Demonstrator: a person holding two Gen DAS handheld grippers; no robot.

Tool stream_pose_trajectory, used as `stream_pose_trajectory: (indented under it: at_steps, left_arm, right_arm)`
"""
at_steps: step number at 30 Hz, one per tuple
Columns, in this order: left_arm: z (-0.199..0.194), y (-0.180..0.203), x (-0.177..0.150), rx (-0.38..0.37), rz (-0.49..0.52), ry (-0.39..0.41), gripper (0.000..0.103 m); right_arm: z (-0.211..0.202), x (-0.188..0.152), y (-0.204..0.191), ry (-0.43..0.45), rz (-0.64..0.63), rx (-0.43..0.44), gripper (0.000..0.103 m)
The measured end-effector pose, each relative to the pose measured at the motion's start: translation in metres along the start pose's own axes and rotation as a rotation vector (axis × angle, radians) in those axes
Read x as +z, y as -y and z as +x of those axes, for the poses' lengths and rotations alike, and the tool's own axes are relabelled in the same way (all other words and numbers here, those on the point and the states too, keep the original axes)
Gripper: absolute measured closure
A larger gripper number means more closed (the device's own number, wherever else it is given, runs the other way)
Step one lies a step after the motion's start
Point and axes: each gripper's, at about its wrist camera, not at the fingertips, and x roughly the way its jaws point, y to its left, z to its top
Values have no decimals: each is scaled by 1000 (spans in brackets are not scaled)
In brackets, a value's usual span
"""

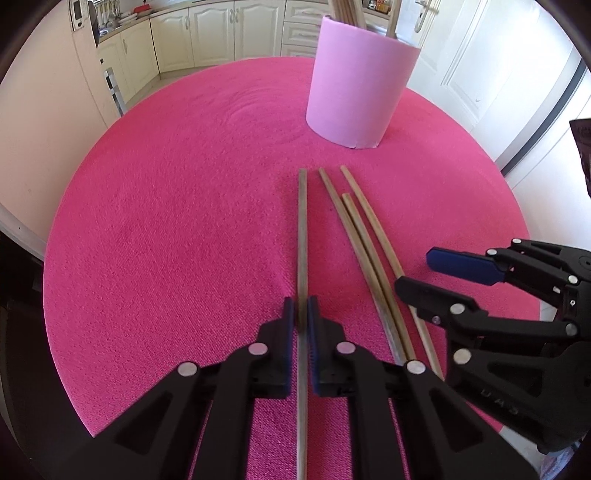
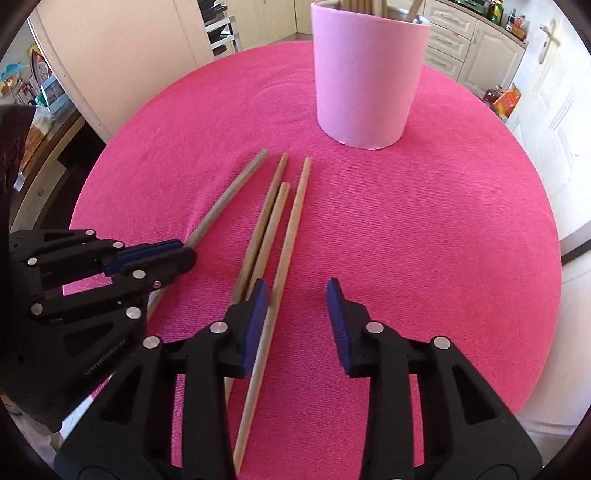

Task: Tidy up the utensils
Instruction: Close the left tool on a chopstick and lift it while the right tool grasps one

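Left hand-held gripper [image 1: 302, 317] clamping stick [image 1: 302, 229], pink holder [image 1: 354, 92] holding sticks [image 1: 347, 13]

**Materials and surface finish: table, sticks, holder, grippers**

Tablecloth [image 1: 166, 221]: magenta woven cloth, matt, with a fine ribbed, slightly rough texture.

Sticks: four lying on the cloth look like bare wood, matt. The leftmost stick [image 1: 302, 236] is greyer and duller; the rightmost stick [image 2: 291, 229] is paler tan and smooth.

Cylindrical holder [image 2: 365, 74]: pink, matt, smooth, paper- or foam-like wall.

Left gripper [image 1: 301, 317] and right gripper [image 2: 295, 314]: black matt plastic bodies, bright metal pivot pins, blue ribbed pads [image 2: 255, 325].

Cabinet doors [image 1: 210, 33]: cream, smooth, satin sheen.
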Motion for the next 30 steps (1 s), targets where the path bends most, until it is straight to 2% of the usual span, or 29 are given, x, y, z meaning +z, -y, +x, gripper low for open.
stream_pose_trajectory:
  at_steps: [4, 6, 8, 16, 23, 27, 30]
  left_arm:
    - [1, 0, 0, -2, -3, 0, 95]
    - [1, -1, 0, -8, -10, -1, 96]
    - [0, -3, 0, -13, -11, 2, 96]
    - [-12, -7, -1, -33, -23, 43, 97]
    - [-44, -2, 5, -53, -29, 184, 97]
    - [-70, 3, 11, -93, -26, 312, 97]
    - [-91, 10, 16, -107, -3, 442, 97]
  right_arm:
    - [7, 3, -7, -28, -28, -30, 79]
    - [6, 4, -6, -18, -22, -22, 94]
    - [6, 4, -2, -9, -7, -7, 97]
    - [-13, -1, 13, 68, 34, 59, 97]
    - [-57, -6, 25, 241, 67, 148, 97]
    - [-83, -4, 35, 345, 89, 182, 97]
    - [-101, 1, 42, 426, 104, 200, 97]
